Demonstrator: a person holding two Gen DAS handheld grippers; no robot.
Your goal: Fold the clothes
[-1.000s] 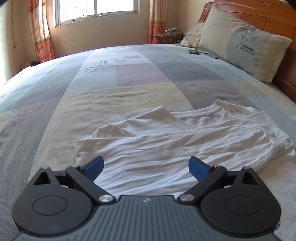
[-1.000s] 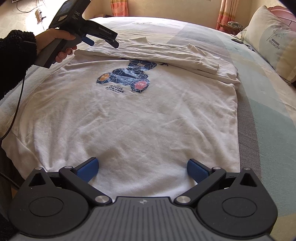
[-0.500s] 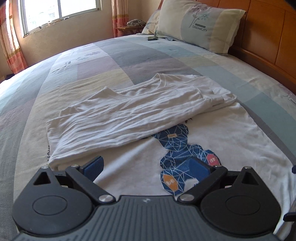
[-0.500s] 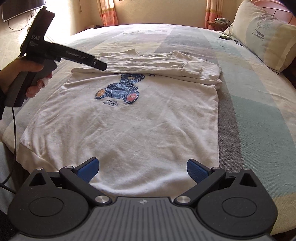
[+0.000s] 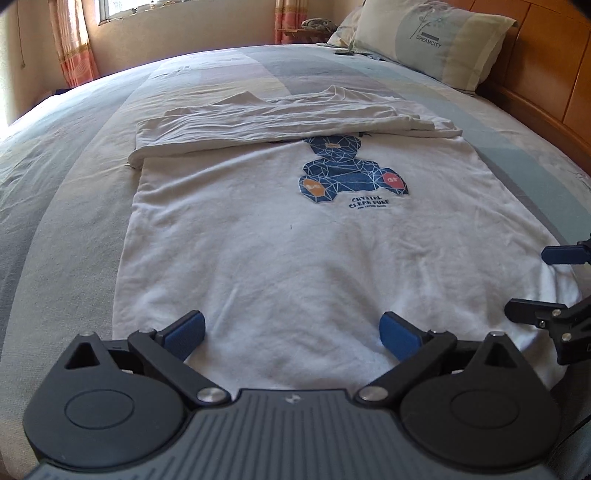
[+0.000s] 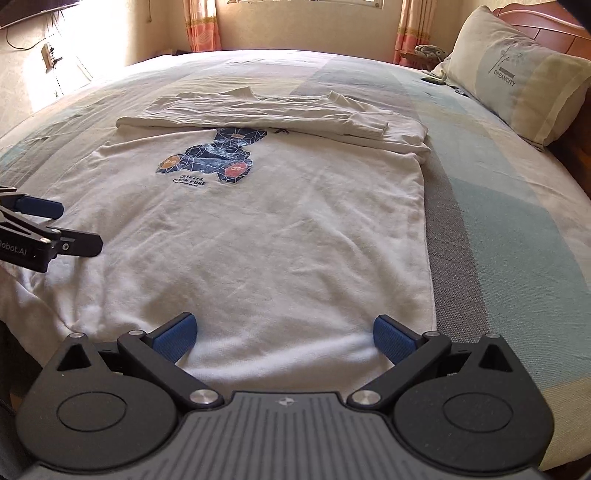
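A white long-sleeved shirt [image 5: 295, 236] [image 6: 258, 229] with a blue geometric bear print [image 5: 351, 166] [image 6: 218, 155] lies flat on the bed. Its sleeves [image 5: 280, 122] [image 6: 280, 114] are folded across the chest. My left gripper [image 5: 291, 332] is open, hovering over the shirt's near hem on the left side. My right gripper [image 6: 282, 334] is open over the hem's right side, nothing between its fingers. Each gripper shows in the other's view: the right gripper [image 5: 546, 284] at the far right, the left gripper [image 6: 55, 229] at the far left.
The bed's patchwork sheet [image 5: 74, 206] [image 6: 517, 229] spreads all round the shirt. A pillow [image 5: 436, 40] [image 6: 517, 74] leans on the wooden headboard [image 5: 546, 74]. Curtains [image 6: 203, 26] and a window sit at the far wall. A small dark object [image 5: 343, 52] lies near the pillow.
My left gripper has drawn back from the folded sleeves to the shirt's near hem, beside the right gripper. The right gripper has backed off slightly. Both stayed open.
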